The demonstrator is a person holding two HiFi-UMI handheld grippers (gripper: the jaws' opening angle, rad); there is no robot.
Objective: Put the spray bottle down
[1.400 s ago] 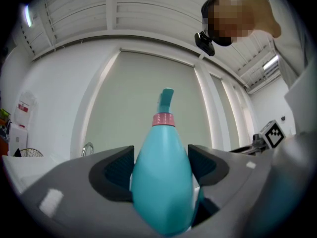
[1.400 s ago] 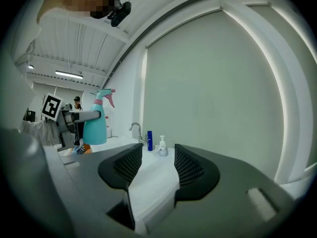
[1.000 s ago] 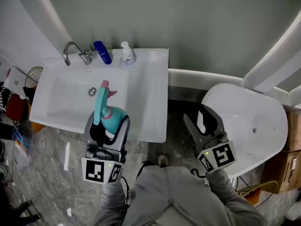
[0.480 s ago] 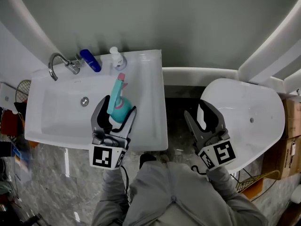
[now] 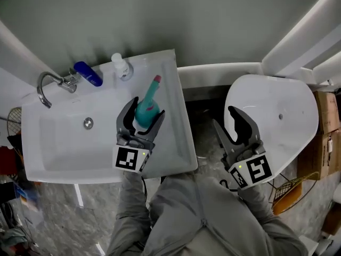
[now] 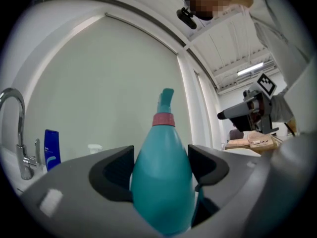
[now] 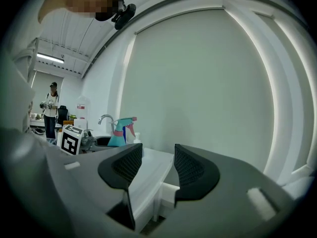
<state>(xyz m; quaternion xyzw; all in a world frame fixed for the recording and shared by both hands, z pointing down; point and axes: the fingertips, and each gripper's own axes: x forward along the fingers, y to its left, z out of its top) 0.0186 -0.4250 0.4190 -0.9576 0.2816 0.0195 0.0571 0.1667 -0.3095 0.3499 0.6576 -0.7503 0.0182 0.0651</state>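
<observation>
A teal spray bottle (image 5: 147,109) with a pink collar stands upright between the jaws of my left gripper (image 5: 143,111), over the right part of the white sink (image 5: 64,143). In the left gripper view the spray bottle (image 6: 161,175) fills the gap and both jaws press its body, so the left gripper (image 6: 161,158) is shut on it. Whether its base touches the sink is hidden. My right gripper (image 5: 228,122) hangs open and empty over the gap between the sink and a white tub (image 5: 274,108). The right gripper (image 7: 158,163) view shows the bottle (image 7: 120,133) far to the left.
A chrome tap (image 5: 49,83), a blue bottle (image 5: 88,73) and a white pump bottle (image 5: 121,67) line the sink's back ledge. The drain (image 5: 88,123) is in the basin. A cardboard box (image 5: 326,137) stands right of the tub. A person (image 7: 51,110) stands far off.
My left gripper has carried the spray bottle to the right, from the basin's front toward the sink's right side. The right gripper stays open and about where it was.
</observation>
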